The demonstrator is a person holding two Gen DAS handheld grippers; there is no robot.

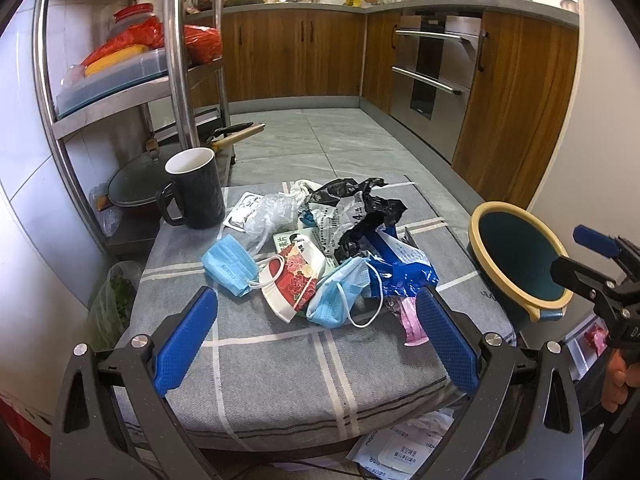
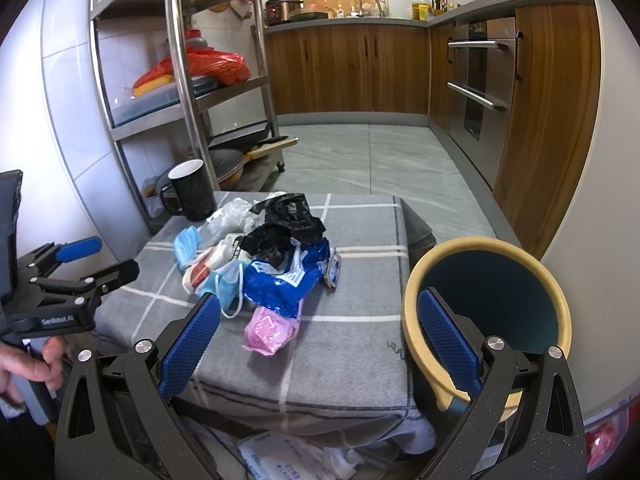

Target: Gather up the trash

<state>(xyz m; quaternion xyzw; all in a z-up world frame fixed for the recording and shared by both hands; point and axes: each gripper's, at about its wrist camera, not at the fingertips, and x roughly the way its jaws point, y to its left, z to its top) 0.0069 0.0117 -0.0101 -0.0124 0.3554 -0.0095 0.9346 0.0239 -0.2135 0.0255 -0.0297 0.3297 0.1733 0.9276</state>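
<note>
**Both grippers open, short of the trash pile**

Left gripper (image 1: 316, 340): blue-padded fingers (image 1: 186, 340) spread wide, nothing between them. It hangs over the near edge of the grey checked cloth (image 1: 280, 380), aimed at the pile. The right finger's tip sits just beside a pink wrapper (image 1: 412, 320); contact cannot be judged.

Right gripper (image 2: 320, 344): fingers (image 2: 190, 344) also wide apart, holding nothing. Its left finger is over the cloth's near edge; its right finger shows in front of the bin's rim.

Trash pile (image 1: 320, 248), middle of the cloth-covered surface:
- folded blue face mask (image 1: 230, 266) on the left side
- second blue mask (image 1: 340, 292), white ear loops trailing, nearest the left gripper
- red-and-white floral packet (image 1: 296, 280) between the two masks
- shiny blue wrapper (image 1: 404, 268) on the right, overlapping the pink one
- crumpled black plastic bag (image 1: 368, 212) on top toward the back
- clear plastic film (image 1: 268, 212) at back left

Black mug (image 1: 196, 188), white inside, stands upright at the cloth's back-left corner, near the pile but apart from it.

Bin (image 2: 488, 312), dark teal with a cream rim, stands just beside the cloth's right edge, mouth open upward.

Beyond: steel rack (image 1: 176, 60) to the left with red bags on a shelf, wooden cabinets (image 1: 296, 56) behind, grey tiled floor (image 1: 320, 136).
</note>
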